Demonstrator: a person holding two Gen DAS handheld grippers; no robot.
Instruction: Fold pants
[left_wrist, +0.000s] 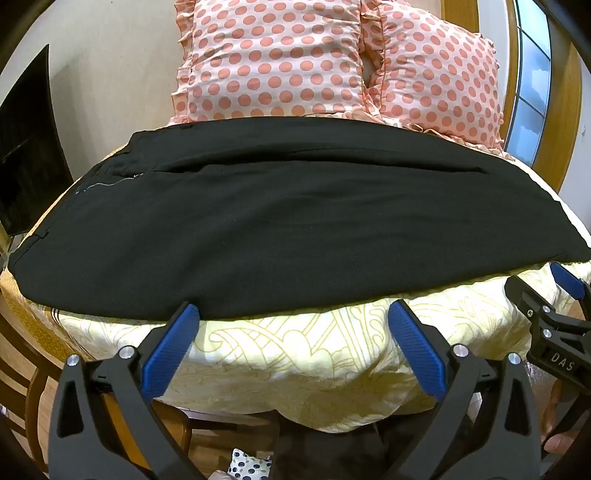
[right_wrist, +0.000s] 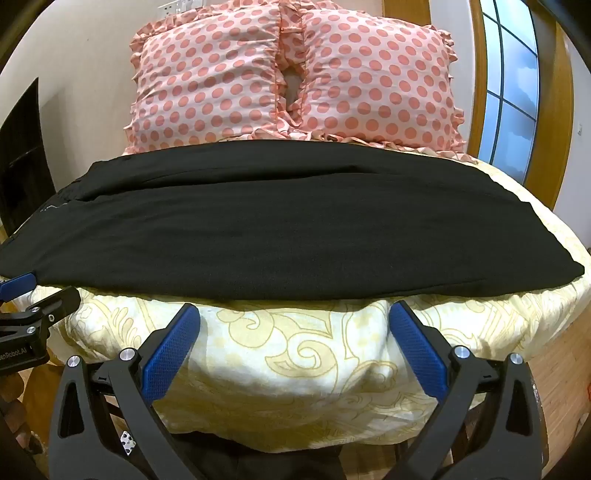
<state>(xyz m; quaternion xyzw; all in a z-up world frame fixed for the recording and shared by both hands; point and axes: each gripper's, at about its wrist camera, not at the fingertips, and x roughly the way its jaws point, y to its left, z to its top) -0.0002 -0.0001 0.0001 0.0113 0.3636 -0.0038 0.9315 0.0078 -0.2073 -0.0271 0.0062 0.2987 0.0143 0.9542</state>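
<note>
Sharp, evenly bright frames; heavy fisheye bending and dark corners

Black pants (left_wrist: 295, 221) lie flat across the bed, legs folded together lengthwise, waistband and zipper at left, hems at right.

White letters "DAS" on the black body of the right claw (left_wrist: 570, 291), read at the right edge of the left wrist view; further letters cut off by the frame. White lettering ending in "enRobot.AI" on the black body of the left claw (right_wrist: 16, 286), read at the left edge of the right wrist view; first letters lost at the frame edge. No other legible text, number or label anywhere.
</note>
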